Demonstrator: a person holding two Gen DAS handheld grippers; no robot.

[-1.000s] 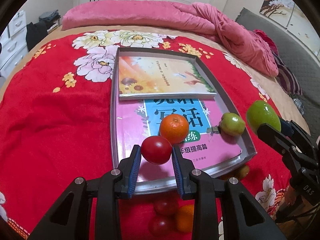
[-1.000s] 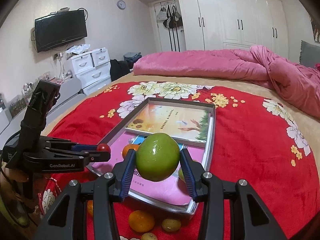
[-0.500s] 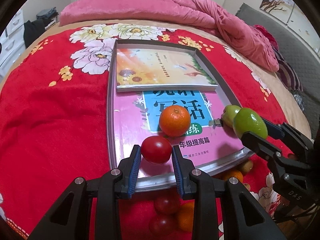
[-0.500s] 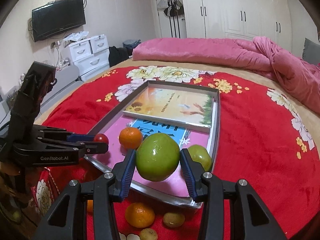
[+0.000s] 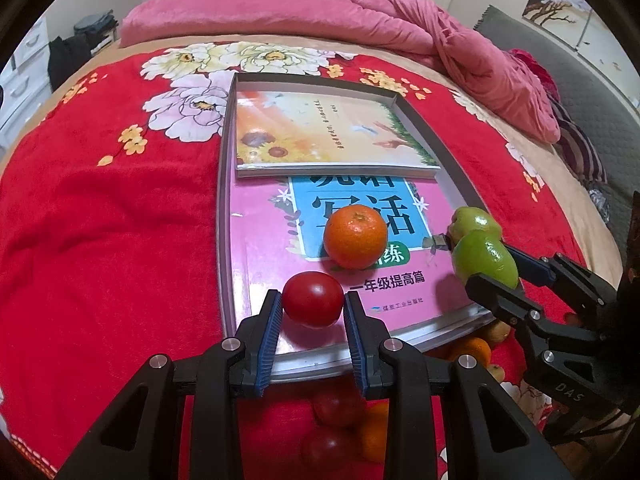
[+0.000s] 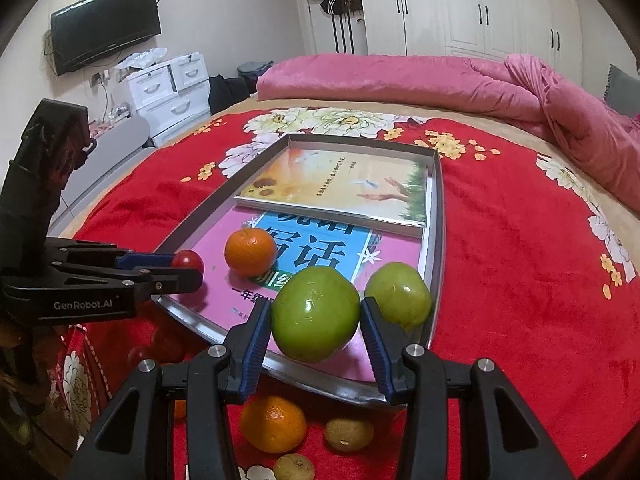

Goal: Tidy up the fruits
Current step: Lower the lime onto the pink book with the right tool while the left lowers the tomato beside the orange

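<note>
My left gripper (image 5: 313, 304) is shut on a red tomato (image 5: 313, 299), held over the near left part of the metal tray (image 5: 225, 216). My right gripper (image 6: 316, 314) is shut on a green apple (image 6: 315, 314), held over the tray's near right part. An orange (image 5: 355, 236) and a second green apple (image 6: 398, 294) rest on the pink book (image 5: 264, 248) in the tray. In the right wrist view the left gripper (image 6: 188, 270) and its tomato (image 6: 188, 261) show at left; in the left wrist view the right gripper (image 5: 486, 266) shows at right.
A second book (image 5: 328, 132) lies at the tray's far end. Loose fruit lies on the red blanket (image 5: 100, 220) before the tray: an orange (image 6: 273, 424), small brown fruits (image 6: 348, 434), tomatoes (image 5: 338, 404). Pink quilt (image 6: 400, 76) at back; white drawers (image 6: 168, 92) far left.
The right gripper has carried the green apple down and in over the tray, next to the resting green apple. The left gripper has moved a little forward over the tray with its tomato.
</note>
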